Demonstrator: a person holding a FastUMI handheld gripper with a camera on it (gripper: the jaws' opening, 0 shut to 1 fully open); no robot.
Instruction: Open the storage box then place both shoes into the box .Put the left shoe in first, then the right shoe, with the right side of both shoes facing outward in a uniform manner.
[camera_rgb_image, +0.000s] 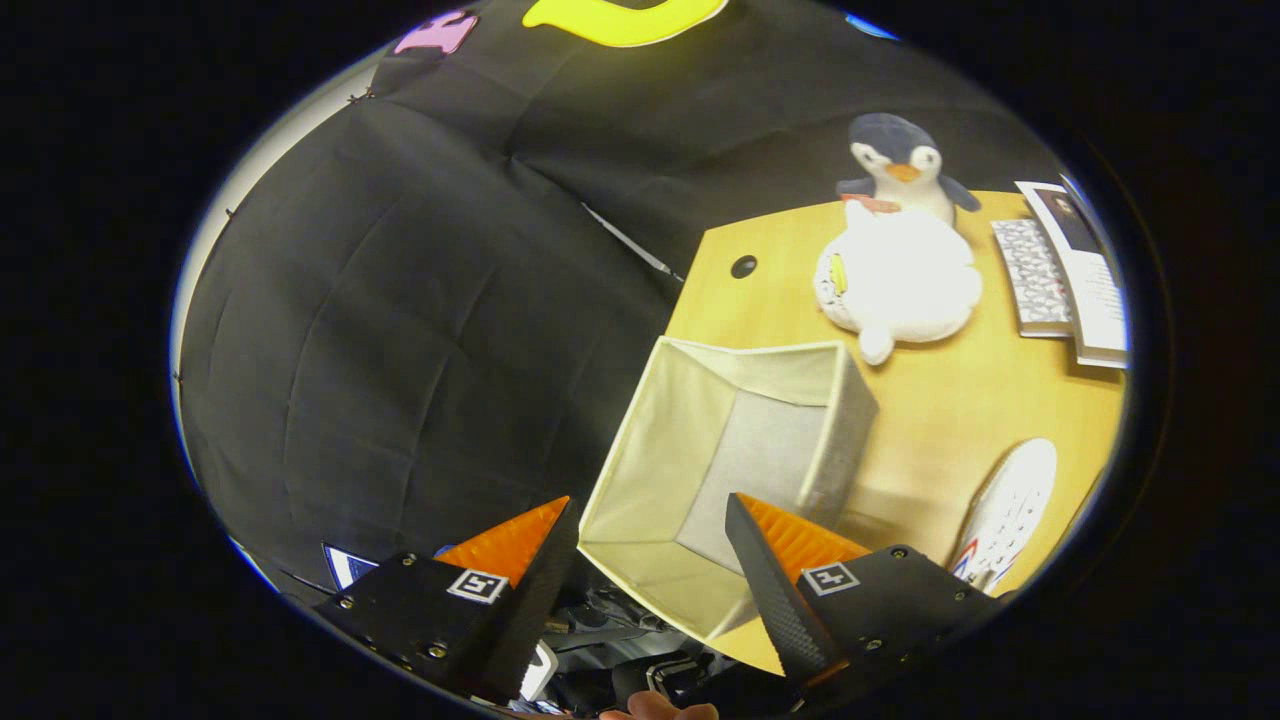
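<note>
A beige fabric storage box (650, 440) stands open-topped on the wooden table (930, 420), near its left edge, and I look down into its bare inside. My gripper (650, 515) hangs above the box's near corner, its jaws wide apart with nothing between them. The right finger (775, 560) overlaps the box's near side, and the left finger (520, 545) sits over the dark cloth beside the table. A white shoe (1010, 510) with a patterned sole lies on the table to the right of the box, beyond the right finger.
A penguin plush (900, 165) and a white plush (900, 280) sit on the table beyond the box. Books or booklets (1065, 270) lie at the far right. A round cable hole (743, 266) marks the table's far left corner. A fingertip (660, 710) shows below the gripper.
</note>
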